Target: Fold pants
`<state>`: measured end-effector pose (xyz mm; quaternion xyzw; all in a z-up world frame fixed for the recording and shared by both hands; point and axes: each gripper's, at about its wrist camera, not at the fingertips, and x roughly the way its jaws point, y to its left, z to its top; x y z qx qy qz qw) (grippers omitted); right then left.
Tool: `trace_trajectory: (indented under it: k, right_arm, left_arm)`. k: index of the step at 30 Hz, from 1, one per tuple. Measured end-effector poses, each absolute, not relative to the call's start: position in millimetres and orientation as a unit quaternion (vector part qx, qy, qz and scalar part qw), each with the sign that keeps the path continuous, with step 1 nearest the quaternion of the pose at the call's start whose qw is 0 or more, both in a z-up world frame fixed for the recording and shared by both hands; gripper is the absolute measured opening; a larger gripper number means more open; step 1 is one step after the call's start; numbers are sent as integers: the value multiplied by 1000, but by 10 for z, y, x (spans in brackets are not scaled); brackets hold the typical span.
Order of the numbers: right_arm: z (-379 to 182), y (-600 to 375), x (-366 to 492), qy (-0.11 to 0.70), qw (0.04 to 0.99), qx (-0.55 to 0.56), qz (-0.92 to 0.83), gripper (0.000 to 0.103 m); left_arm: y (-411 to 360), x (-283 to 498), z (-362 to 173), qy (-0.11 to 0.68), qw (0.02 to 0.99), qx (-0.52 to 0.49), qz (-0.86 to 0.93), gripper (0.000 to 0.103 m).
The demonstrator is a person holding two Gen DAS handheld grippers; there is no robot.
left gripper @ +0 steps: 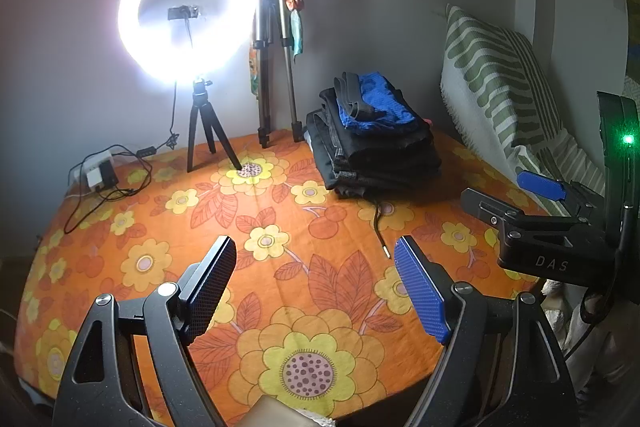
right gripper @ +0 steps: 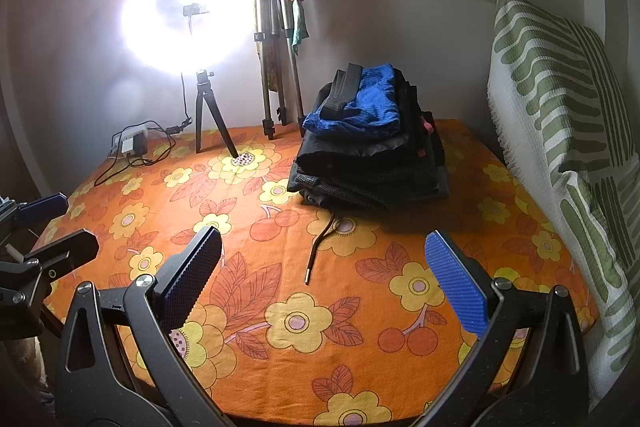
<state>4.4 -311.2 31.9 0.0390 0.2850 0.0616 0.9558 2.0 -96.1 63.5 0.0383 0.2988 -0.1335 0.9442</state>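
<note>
Pants stack [right gripper: 370, 147] sits upper centre-right of the frame in both views, far side of the bed, ahead of and above both jaw sets. Long axis of the stack runs roughly left-right across the frame. Top piece is blue [right gripper: 360, 103], ribbed-looking knit with a dark waistband; under it dark, matte layers, some finely checked. All look already folded, edges a bit uneven. A drawstring [right gripper: 320, 247] trails out of the bottom layer toward the near edge, thin cord with a metal tip.

Right gripper [right gripper: 324, 279] is the nearer one by my read: stack is almost dead ahead of it, drawstring tip between its fingers in frame. Left gripper [left gripper: 316, 283] sees the stack off to upper right. Both jaws wide, nothing held.

Bedsheet [right gripper: 280, 347] is orange floral cotton, flat, no loose pants laid out on it. Striped pillow [right gripper: 560, 107] right edge, ring light [left gripper: 186, 7] and tripod [left gripper: 276, 47] upper left by the wall.
</note>
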Motion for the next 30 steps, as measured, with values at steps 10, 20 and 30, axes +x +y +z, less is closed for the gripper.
trace_trajectory:
  k: [10,20,30]
  right_arm:
    - [320,-3115,43,285,956,38,62,103]
    - [316,-3112,41,286,955,40,61,103]
    - [288,-3104,32,287,955,38,62,103]
  left_arm:
    - [-961,17,629,299,944,39,-135,82]
    - [-926,29,637,297,945,39,-132,82]
    - [-916,23,619,290,947,46,-127,82]
